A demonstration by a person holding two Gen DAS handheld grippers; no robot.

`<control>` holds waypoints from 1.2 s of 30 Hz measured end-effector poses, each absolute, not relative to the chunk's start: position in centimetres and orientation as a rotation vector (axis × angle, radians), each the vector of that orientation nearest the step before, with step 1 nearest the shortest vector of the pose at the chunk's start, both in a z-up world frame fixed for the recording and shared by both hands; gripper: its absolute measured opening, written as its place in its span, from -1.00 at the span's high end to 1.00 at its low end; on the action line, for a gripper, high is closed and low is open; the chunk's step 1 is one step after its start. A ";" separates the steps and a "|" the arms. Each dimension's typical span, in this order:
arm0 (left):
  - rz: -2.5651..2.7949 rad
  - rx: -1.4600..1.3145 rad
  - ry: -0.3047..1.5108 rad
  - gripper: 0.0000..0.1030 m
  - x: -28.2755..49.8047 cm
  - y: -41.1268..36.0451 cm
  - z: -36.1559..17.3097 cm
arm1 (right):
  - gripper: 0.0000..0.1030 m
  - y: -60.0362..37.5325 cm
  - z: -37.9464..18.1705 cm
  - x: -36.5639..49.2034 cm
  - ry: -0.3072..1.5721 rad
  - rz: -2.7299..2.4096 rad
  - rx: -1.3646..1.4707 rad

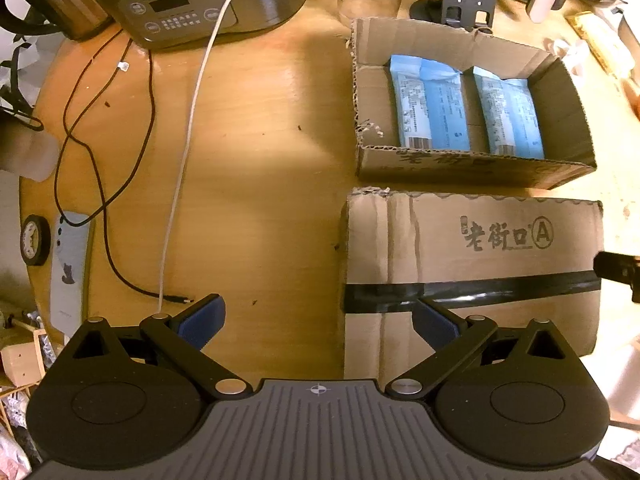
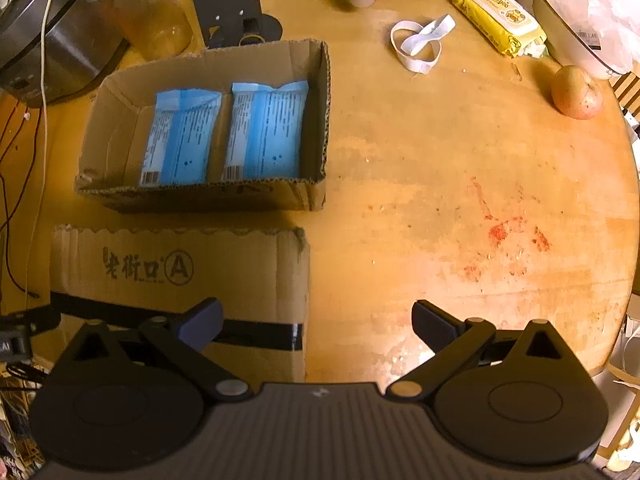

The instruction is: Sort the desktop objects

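Dim, warm yellow light (fisheye bending at the edges); soft shadows, slight blur, grainy dark corners.

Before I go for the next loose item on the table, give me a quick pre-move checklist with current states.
1. Left hand-held gripper open, nothing held: ok.
2. Right hand-held gripper open, nothing held: ok.
3. Open cardboard box has room beside the two blue packets: ok.
4. Table bare ahead of the right hand-held gripper: ok.
5. Cables lie loose on the left side, snag risk: not ok.
6. Which item goes next: cannot tell.
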State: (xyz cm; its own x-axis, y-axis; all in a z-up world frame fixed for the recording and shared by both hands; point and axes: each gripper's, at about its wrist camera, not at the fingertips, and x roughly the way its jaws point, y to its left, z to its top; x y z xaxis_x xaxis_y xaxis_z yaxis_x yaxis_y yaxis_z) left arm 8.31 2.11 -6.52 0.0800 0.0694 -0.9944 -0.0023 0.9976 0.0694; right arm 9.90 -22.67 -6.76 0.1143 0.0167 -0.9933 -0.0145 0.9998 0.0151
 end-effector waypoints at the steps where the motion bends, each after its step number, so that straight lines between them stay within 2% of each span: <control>1: 0.055 0.053 1.490 -1.00 8.3 2.1 -6.5 | -1.00 -22.7 -6.8 9.8 1.458 0.024 0.001; 23: 0.046 0.039 1.497 -1.00 8.4 2.0 -6.9 | -1.00 -22.6 -7.6 8.9 1.483 0.047 0.010; 36: -0.059 -0.103 1.510 -1.00 8.5 4.6 -8.5 | -1.00 -24.9 -9.0 9.2 1.495 0.165 0.168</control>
State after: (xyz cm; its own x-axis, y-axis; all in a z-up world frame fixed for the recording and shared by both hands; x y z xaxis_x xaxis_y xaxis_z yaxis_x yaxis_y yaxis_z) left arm 8.48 4.55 -8.54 0.0600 -0.1033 -0.9928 -0.0252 0.9942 -0.1049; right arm 9.18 -24.92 -9.02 0.0687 0.2121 -0.9748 -0.0056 0.9772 0.2123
